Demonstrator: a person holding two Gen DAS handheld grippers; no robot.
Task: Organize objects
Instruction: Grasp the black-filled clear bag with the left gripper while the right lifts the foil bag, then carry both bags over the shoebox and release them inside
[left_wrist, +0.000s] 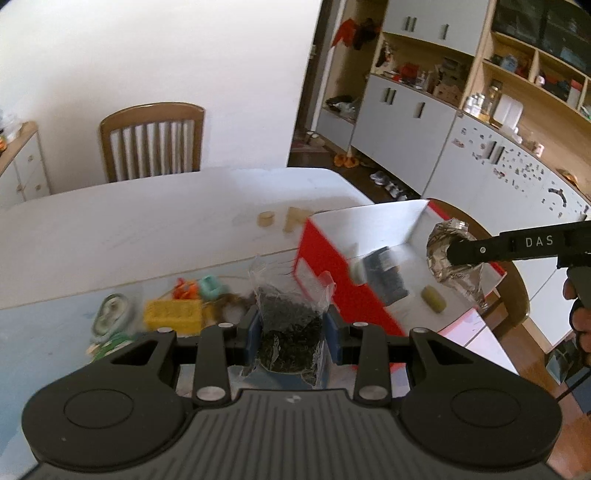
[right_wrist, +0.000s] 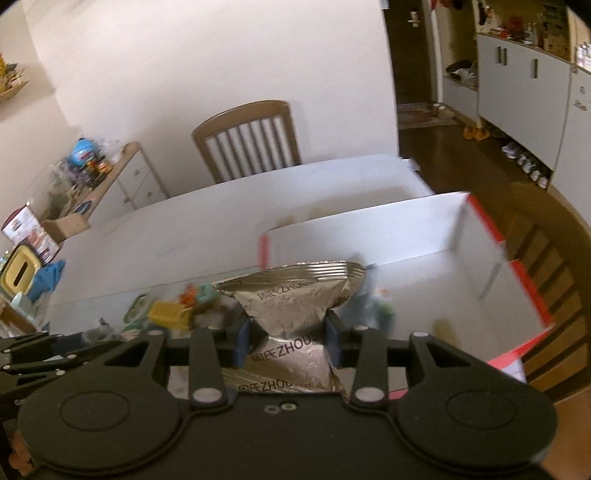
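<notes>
My left gripper (left_wrist: 291, 328) is shut on a clear plastic bag of dark dried leaves (left_wrist: 288, 317), held above the table beside the red-and-white box (left_wrist: 332, 280). My right gripper (right_wrist: 288, 332) is shut on a silver foil pouch (right_wrist: 291, 295); in the left wrist view that pouch (left_wrist: 454, 258) hangs over the box's far right side. Inside the box lie a dark grey item (left_wrist: 386, 275) and a small yellowish piece (left_wrist: 434, 299). A yellow block (left_wrist: 173, 314), orange bits (left_wrist: 184, 290), a teal piece (left_wrist: 210, 286) and a green-white item (left_wrist: 110, 314) lie on the table to the left.
The white table (left_wrist: 147, 221) carries two tan wooden pieces (left_wrist: 280, 218) behind the box. A wooden chair (left_wrist: 151, 140) stands at the far side, another chair (right_wrist: 546, 266) right of the box. Cabinets and shelves (left_wrist: 480, 110) line the right wall.
</notes>
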